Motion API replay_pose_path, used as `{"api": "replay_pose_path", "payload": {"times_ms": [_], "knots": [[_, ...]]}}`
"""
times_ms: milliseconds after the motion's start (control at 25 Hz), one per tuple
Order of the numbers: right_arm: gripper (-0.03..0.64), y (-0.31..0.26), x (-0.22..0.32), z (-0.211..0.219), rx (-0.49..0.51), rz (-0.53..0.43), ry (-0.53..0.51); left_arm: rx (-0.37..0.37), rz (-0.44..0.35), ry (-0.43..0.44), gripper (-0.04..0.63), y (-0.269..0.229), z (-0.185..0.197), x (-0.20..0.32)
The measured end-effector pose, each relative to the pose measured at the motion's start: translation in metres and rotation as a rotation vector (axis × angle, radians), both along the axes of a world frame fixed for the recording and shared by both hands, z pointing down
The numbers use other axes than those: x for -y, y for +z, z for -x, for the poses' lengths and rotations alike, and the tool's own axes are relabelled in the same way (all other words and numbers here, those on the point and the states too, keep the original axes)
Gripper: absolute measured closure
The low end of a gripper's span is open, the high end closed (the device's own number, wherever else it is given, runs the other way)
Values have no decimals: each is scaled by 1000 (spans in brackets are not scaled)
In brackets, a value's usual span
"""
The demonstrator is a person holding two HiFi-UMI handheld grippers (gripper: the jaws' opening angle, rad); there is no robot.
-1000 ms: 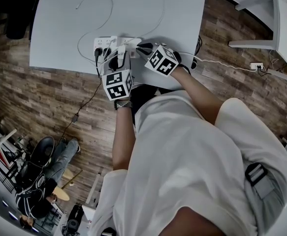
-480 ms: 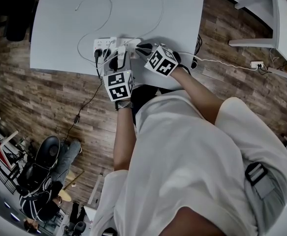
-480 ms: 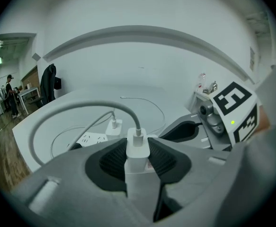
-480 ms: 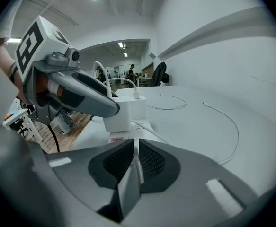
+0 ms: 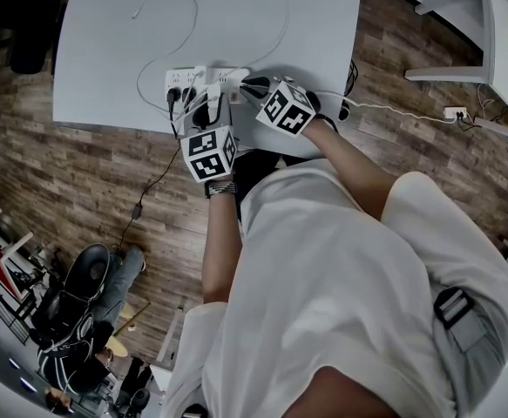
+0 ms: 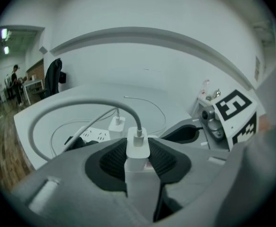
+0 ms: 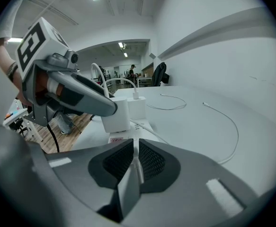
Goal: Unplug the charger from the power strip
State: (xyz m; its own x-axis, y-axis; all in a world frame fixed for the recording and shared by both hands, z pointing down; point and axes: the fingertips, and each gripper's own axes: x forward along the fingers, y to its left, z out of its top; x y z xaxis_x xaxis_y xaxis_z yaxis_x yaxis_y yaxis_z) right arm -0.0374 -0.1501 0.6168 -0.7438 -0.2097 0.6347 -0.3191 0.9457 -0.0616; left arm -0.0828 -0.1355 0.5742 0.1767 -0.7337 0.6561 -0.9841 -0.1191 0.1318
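The white power strip lies near the front edge of the white table. My left gripper is shut on a white charger, whose cable loops off its top. In the right gripper view this charger stands on the strip, with the left gripper's fingers on it. A second charger is plugged in behind it. My right gripper sits at the strip's right end. Its jaws stand almost together on a thin white cord from the strip.
Loose white cables curl over the table. A black plug and cord hang off the front edge to the wooden floor. A white cord runs right to a floor socket. A seated person is at lower left.
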Motion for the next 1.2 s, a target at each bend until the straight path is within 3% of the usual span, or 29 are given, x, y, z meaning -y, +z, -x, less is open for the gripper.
{"api": "replay_pose_path", "payload": {"times_ms": [160, 400, 760, 840, 1080, 1200], "knots": [[578, 1, 0, -1, -3, 0, 0, -71, 1, -38, 454, 1, 4, 0], [578, 1, 1, 1, -1, 1, 3, 44, 0, 44, 456, -1, -1, 3], [578, 1, 3, 1, -1, 2, 2, 60, -45, 57, 454, -17, 0, 4], [578, 1, 3, 0, -3, 2, 8, -7, -47, 58, 454, -15, -4, 2], [578, 1, -2, -4, 2, -3, 9, -315, -102, 19, 454, -21, -24, -20], [578, 1, -3, -4, 3, -4, 12, -415, -97, 13, 454, -17, -27, -32]]}}
